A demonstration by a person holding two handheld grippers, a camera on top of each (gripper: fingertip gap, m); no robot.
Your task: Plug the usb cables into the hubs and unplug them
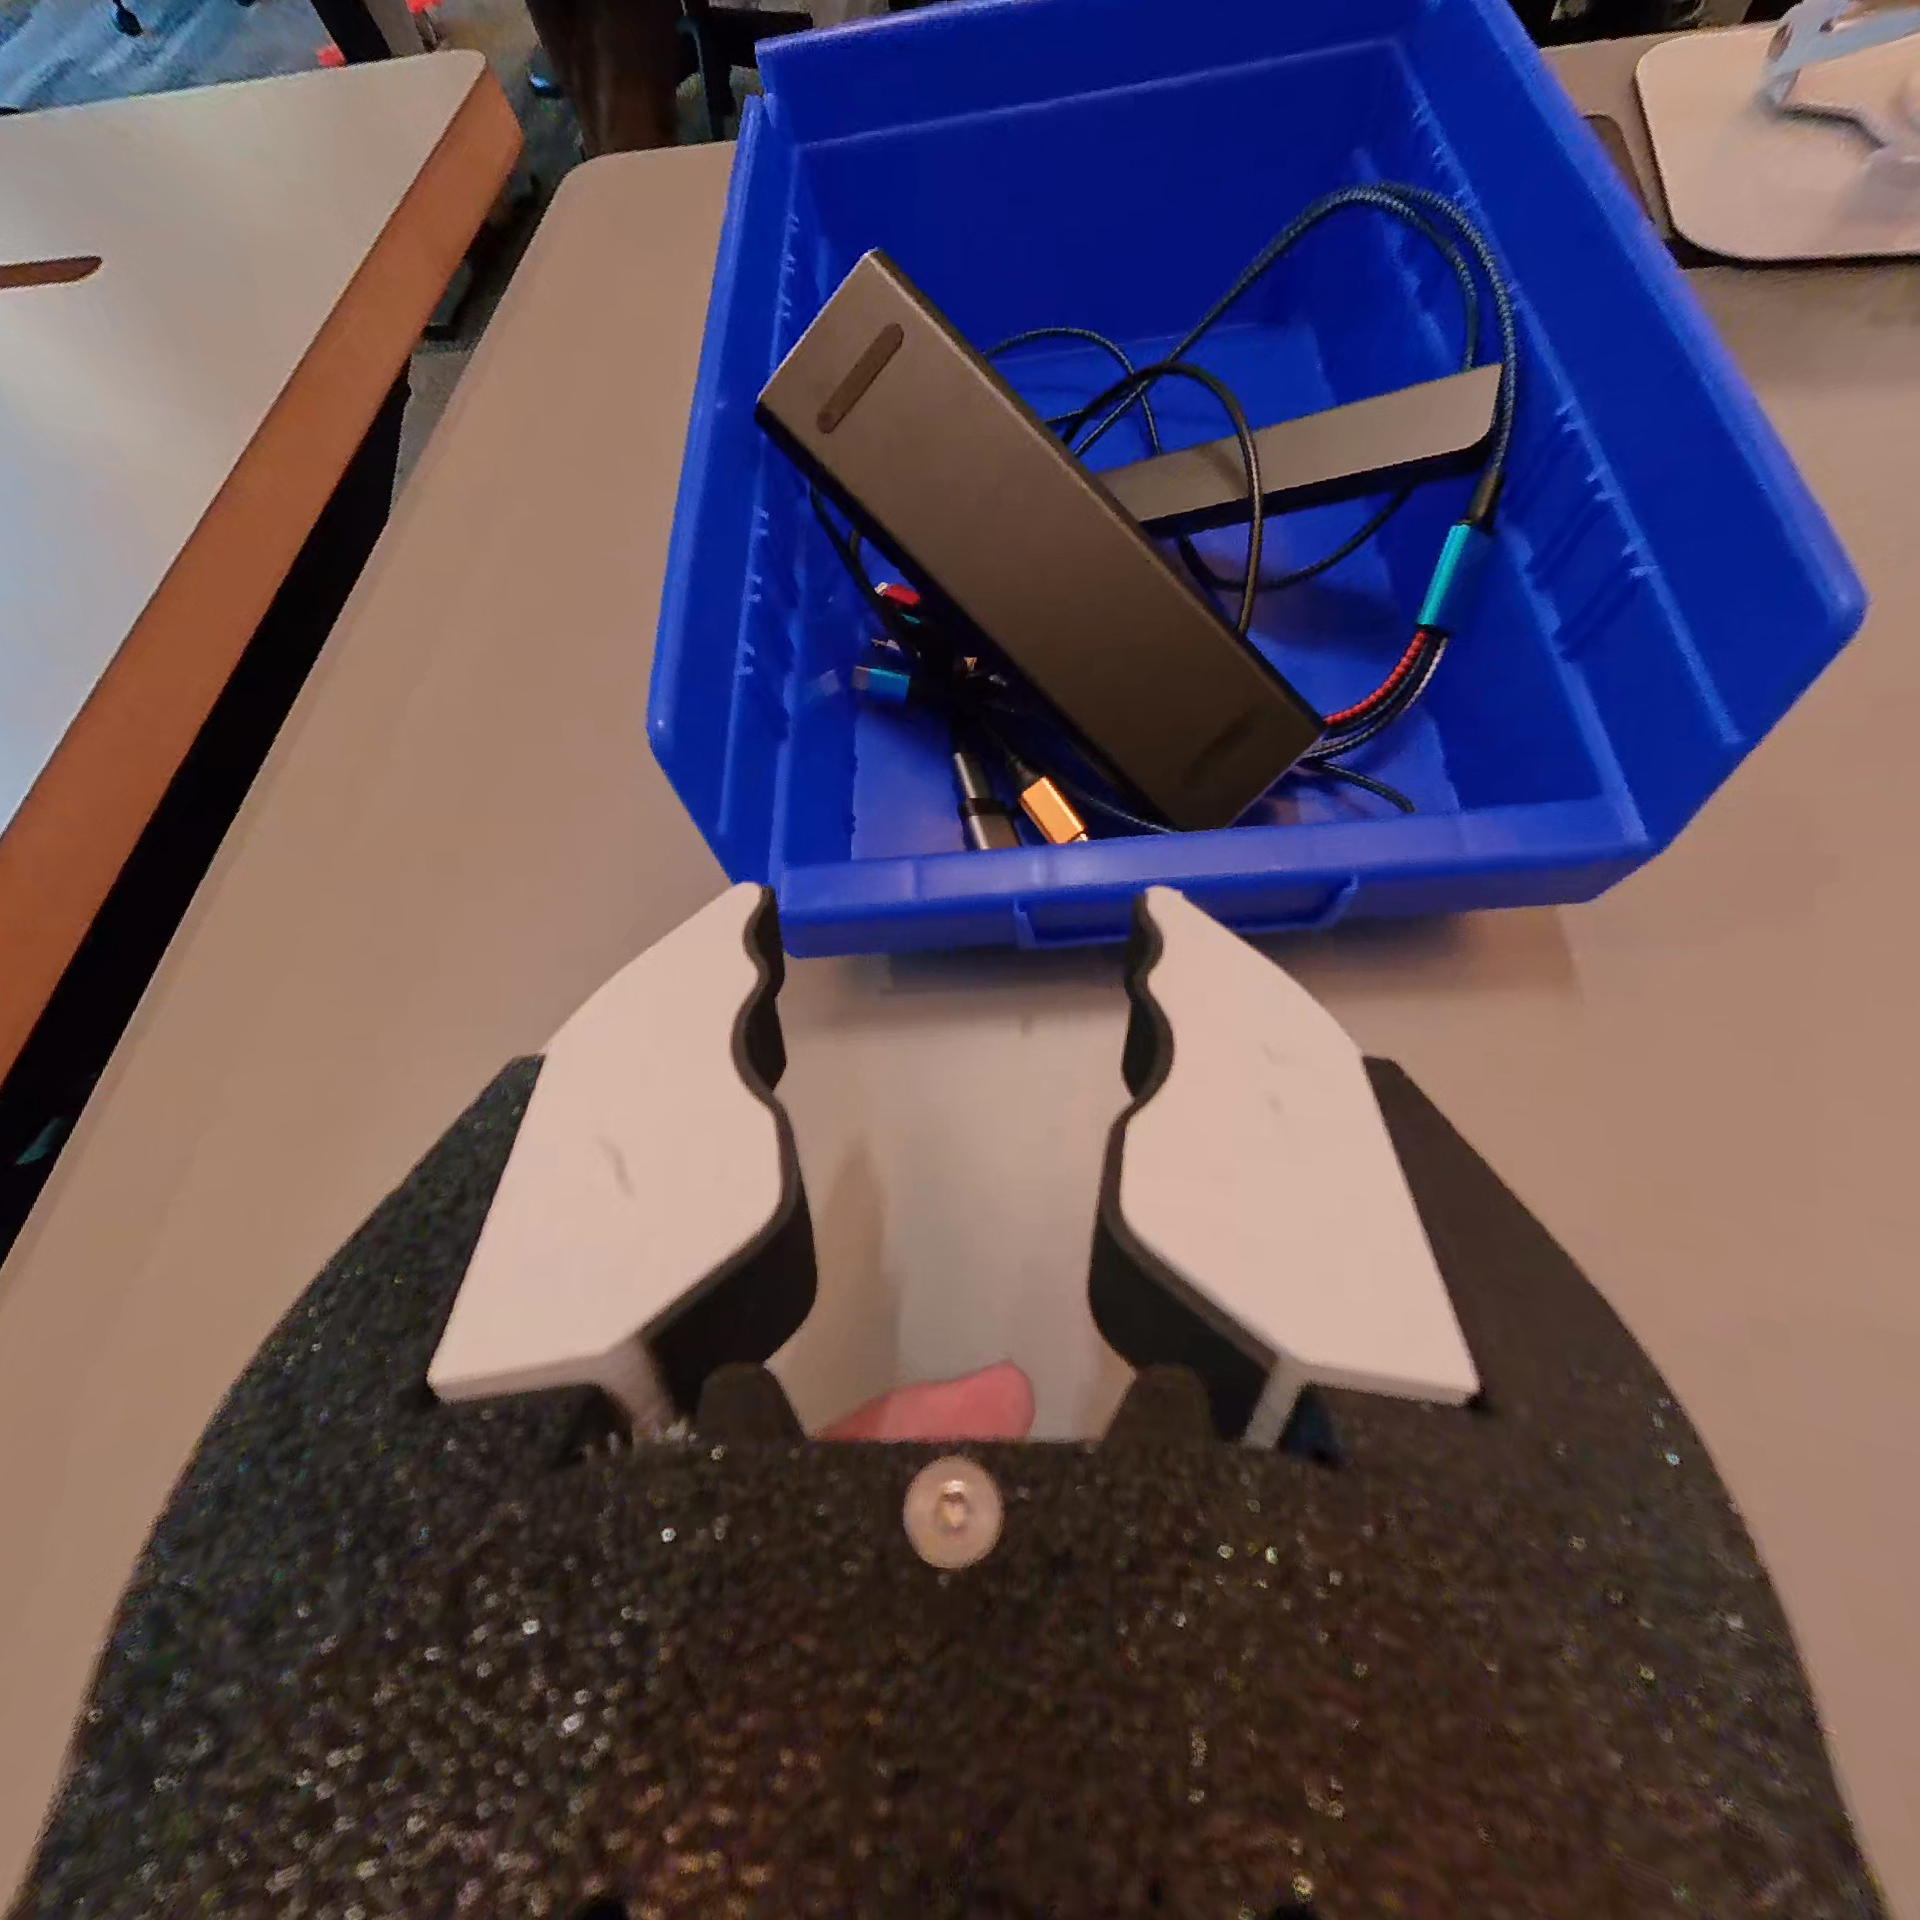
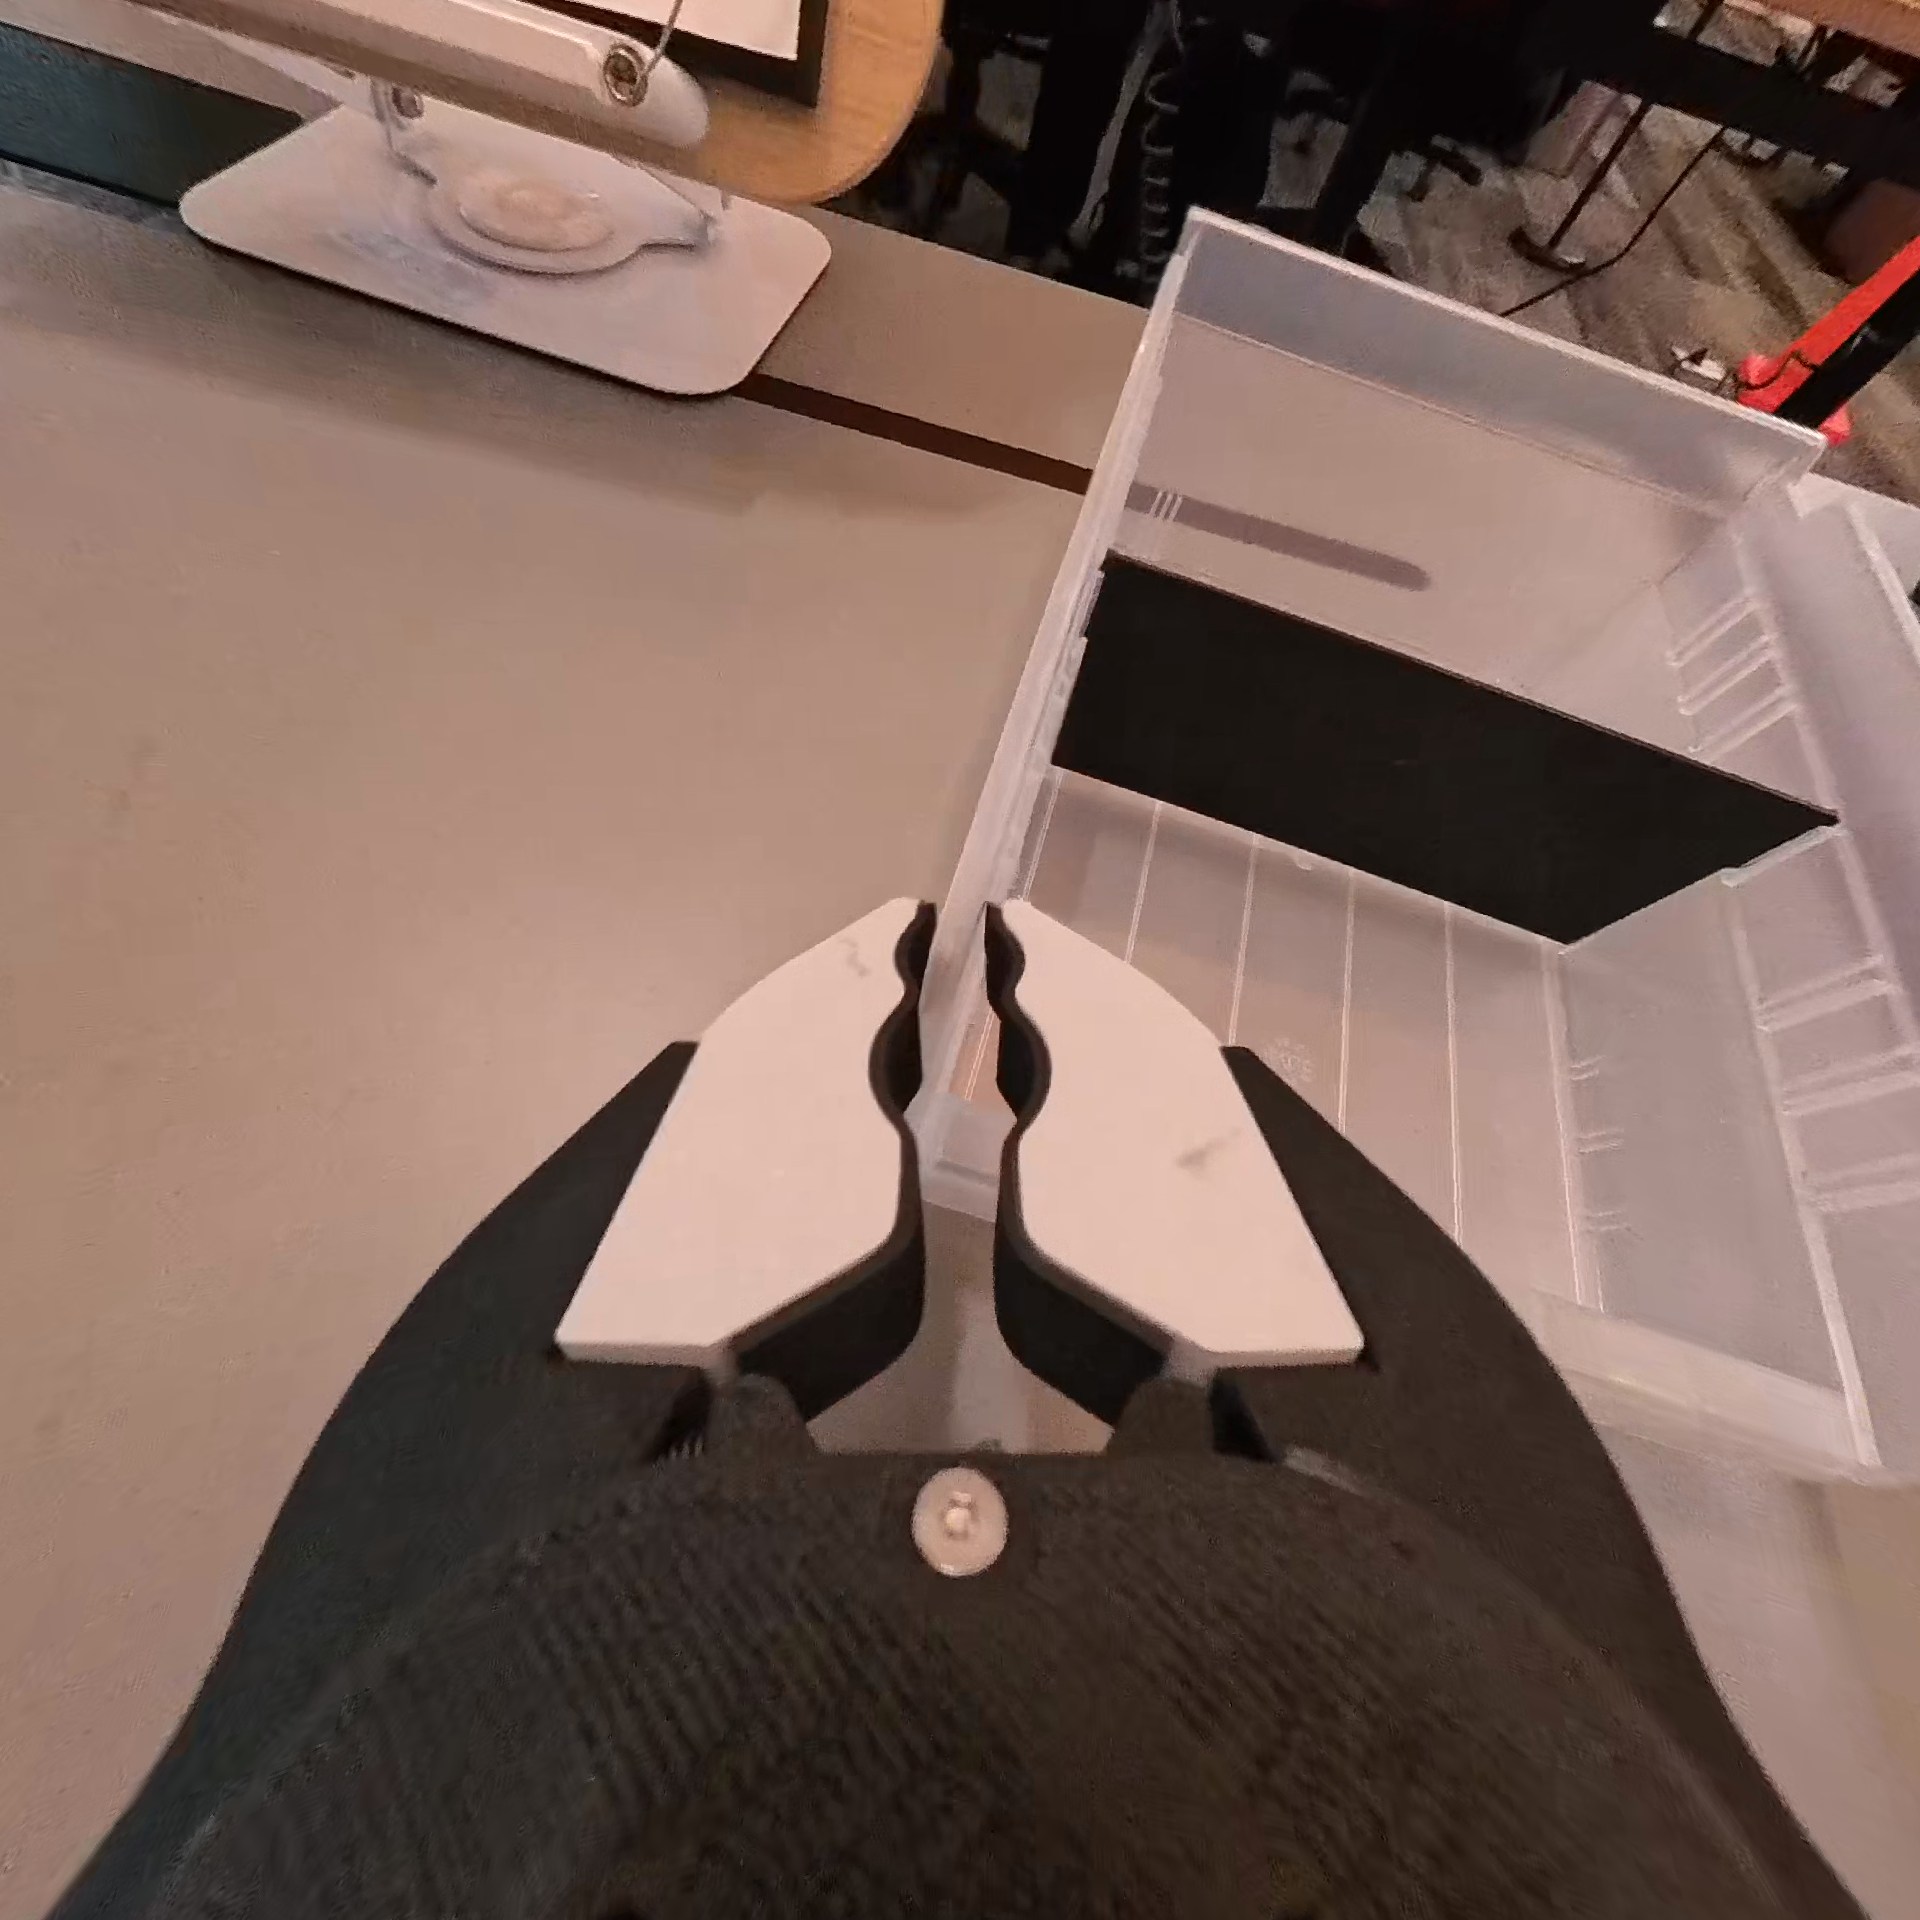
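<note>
In the left wrist view a blue plastic bin [image 1: 1558,852] stands on the grey table. In it a long grey USB hub [image 1: 1029,540] lies tilted on top of a second grey hub [image 1: 1320,442] and a tangle of braided USB cables [image 1: 1455,592] with orange, blue and red plugs [image 1: 1049,805]. My left gripper [image 1: 954,914] is open and empty, just short of the bin's near wall. In the right wrist view my right gripper [image 2: 958,925] is shut on the left wall of an empty clear plastic bin [image 2: 1070,686].
A white stand base [image 2: 499,260] sits at the table's far left in the right wrist view, also at the top right of the left wrist view [image 1: 1766,156]. Another table [image 1: 156,364] stands to the left across a gap. The clear bin overhangs the table's far edge.
</note>
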